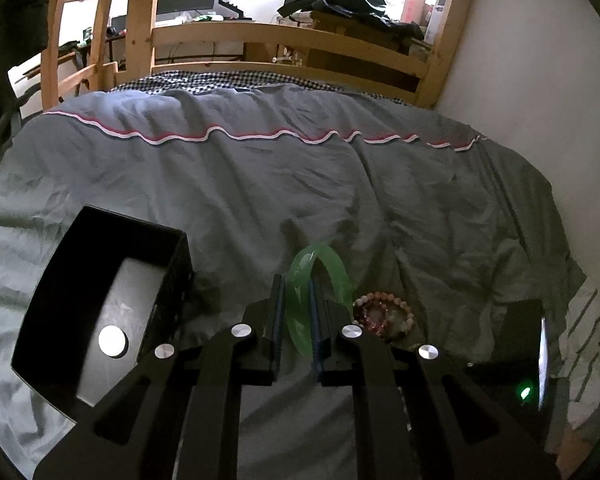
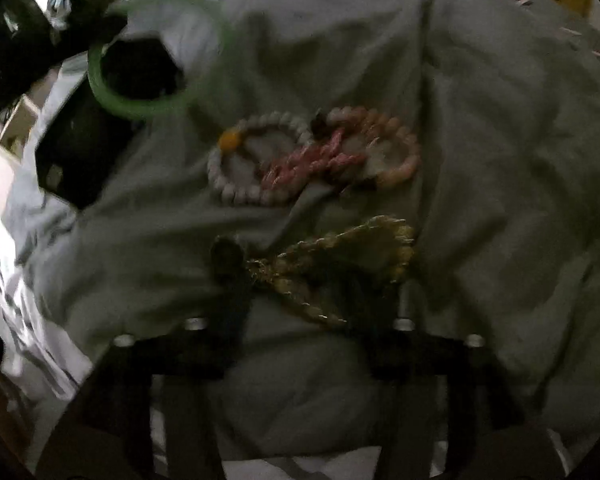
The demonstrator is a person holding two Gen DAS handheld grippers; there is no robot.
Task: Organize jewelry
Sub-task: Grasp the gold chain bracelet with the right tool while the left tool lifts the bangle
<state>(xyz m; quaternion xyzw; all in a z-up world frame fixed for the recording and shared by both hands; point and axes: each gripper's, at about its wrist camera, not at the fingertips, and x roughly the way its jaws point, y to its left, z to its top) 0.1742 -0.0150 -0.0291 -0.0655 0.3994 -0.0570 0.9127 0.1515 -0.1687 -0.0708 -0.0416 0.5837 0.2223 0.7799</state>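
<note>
No legible txt, labels, brands or nos. anywhere in either view; right wrist view too blurred to tell.

My left gripper [image 1: 296,300]: black, blue pads. Bangle [image 1: 320,280] in it: translucent green. Box [image 1: 100,300]: black, grey floor. Duvet [image 1: 260,184]: grey, red-and-white stripe near far edge; sheet [image 1: 220,78] beyond: dark-and-white check. Bed frame [image 1: 284,34]: light wood. Beaded bracelets [image 2: 312,156]: white with one yellow bead, pink, red-and-white. Chain [image 2: 340,268]: gold.
</note>
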